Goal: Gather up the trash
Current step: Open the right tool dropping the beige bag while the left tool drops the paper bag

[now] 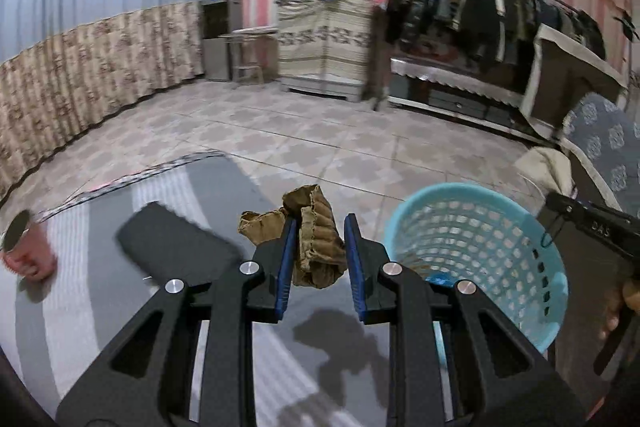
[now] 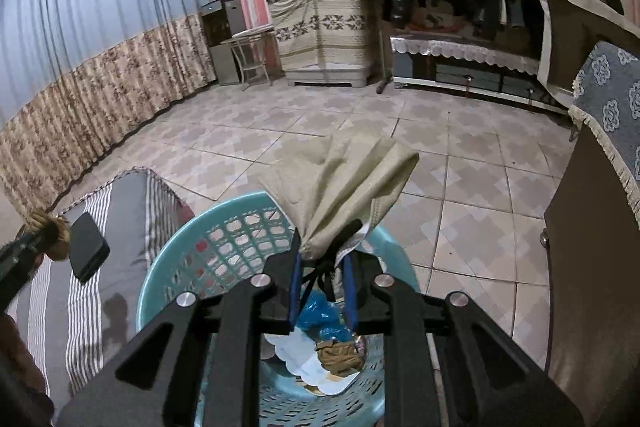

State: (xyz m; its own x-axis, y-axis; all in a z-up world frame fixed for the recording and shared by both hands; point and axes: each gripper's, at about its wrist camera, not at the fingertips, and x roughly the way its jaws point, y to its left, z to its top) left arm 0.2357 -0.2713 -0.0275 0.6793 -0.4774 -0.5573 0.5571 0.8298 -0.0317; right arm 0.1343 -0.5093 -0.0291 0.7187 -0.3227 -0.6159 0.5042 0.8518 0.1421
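While the round turquoise plastic lattice basket (image 2: pixel 224 247) beside the grey-and-white striped bedcover (image 1: pixel 100 307) already contains crumpled blue plastic (image 2: pixel 320 311), white paper (image 2: pixel 308 359) and a brown scrap (image 2: pixel 338 353), the right gripper (image 2: pixel 322 283) clamps a beige face mask (image 2: pixel 344 179) above it; the left gripper (image 1: pixel 320 259), jaws narrow, pinches crumpled brown corrugated cardboard (image 1: pixel 316 239) over the bedcover.

Basket mouth (image 2: pixel 224 223) open from above, half-filled with trash (image 2: pixel 320 339); black phone (image 1: pixel 176 247) and pink cup (image 1: pixel 28 255) occupy striped table (image 1: pixel 80 327) left.
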